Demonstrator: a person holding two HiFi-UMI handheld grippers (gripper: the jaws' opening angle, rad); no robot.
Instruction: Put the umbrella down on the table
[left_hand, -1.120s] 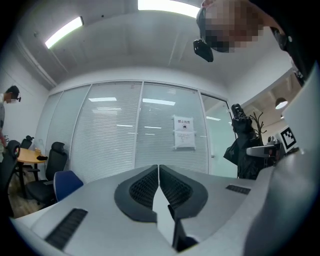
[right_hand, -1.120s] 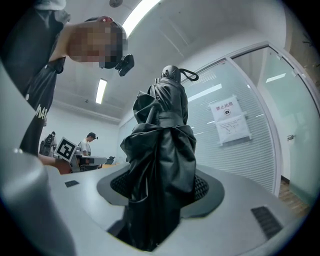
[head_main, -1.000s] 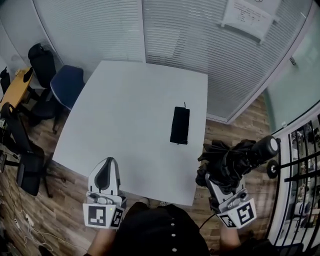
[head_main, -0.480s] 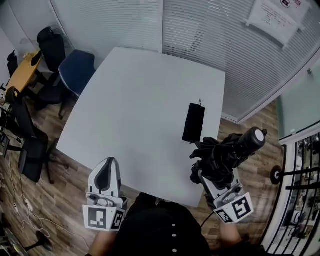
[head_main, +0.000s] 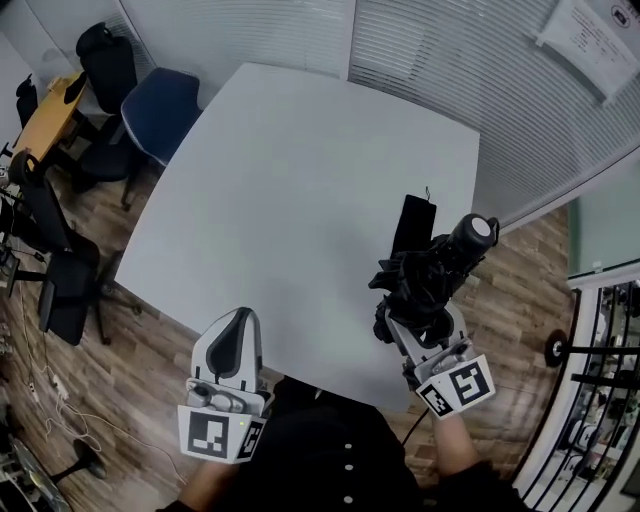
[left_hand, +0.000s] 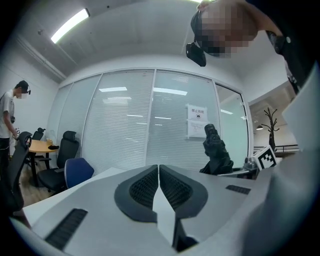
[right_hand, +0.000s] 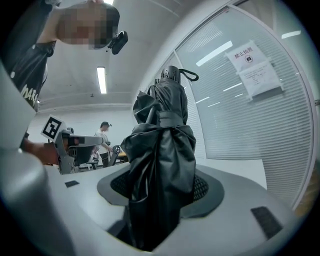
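Observation:
A folded black umbrella (head_main: 432, 272) is clamped in my right gripper (head_main: 405, 318), which is shut on its bunched fabric end. It juts up and away over the right front part of the white table (head_main: 300, 190), its round handle (head_main: 477, 230) farthest from me. In the right gripper view the umbrella (right_hand: 162, 150) fills the middle, pinched between both pads. My left gripper (head_main: 229, 348) hangs at the table's near edge, shut with nothing in it; its pads (left_hand: 145, 187) meet in the left gripper view, where the umbrella (left_hand: 216, 152) stands at right.
A flat black sleeve (head_main: 414, 224) lies on the table just beyond the umbrella. Blue and black chairs (head_main: 150, 110) and a wooden desk (head_main: 45, 115) stand at the left. Glass walls with blinds (head_main: 450, 60) close off the back. A person (left_hand: 9, 120) stands far left.
My right gripper has carried the umbrella leftward and forward, from beside the table's right corner to over the tabletop near the black sleeve. The left gripper has shifted only slightly.

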